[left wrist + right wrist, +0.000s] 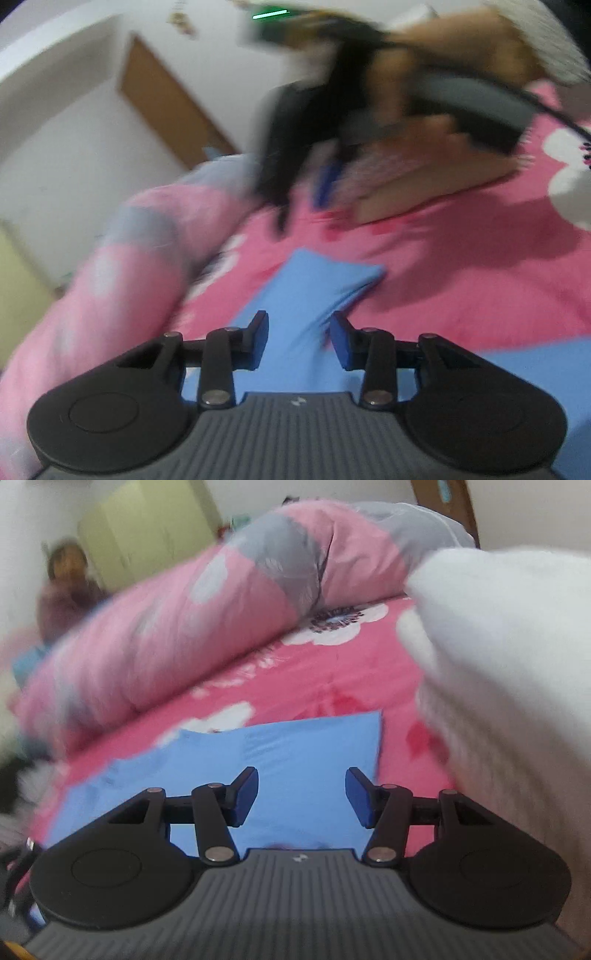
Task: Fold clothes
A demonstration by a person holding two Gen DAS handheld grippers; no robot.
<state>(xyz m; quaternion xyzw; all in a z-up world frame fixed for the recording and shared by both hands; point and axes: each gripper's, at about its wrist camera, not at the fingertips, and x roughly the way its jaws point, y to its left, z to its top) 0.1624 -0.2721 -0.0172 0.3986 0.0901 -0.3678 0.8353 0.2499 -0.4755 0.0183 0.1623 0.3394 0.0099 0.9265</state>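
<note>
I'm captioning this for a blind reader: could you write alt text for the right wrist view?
The open right gripper hovers over a flat blue garment on a pink floral bedsheet. A rolled pink and grey quilt lies behind, and a blurred white sleeve fills the right side.

Black claw (pixel 301 797), blue pads (pixel 245 794), white sleeve (pixel 509 657).

A home bedroom: floral pink bedsheet (pixel 314 686), rolled quilt (pixel 177 627), wooden door (pixel 166 99), green wardrobe (pixel 147 528)
</note>
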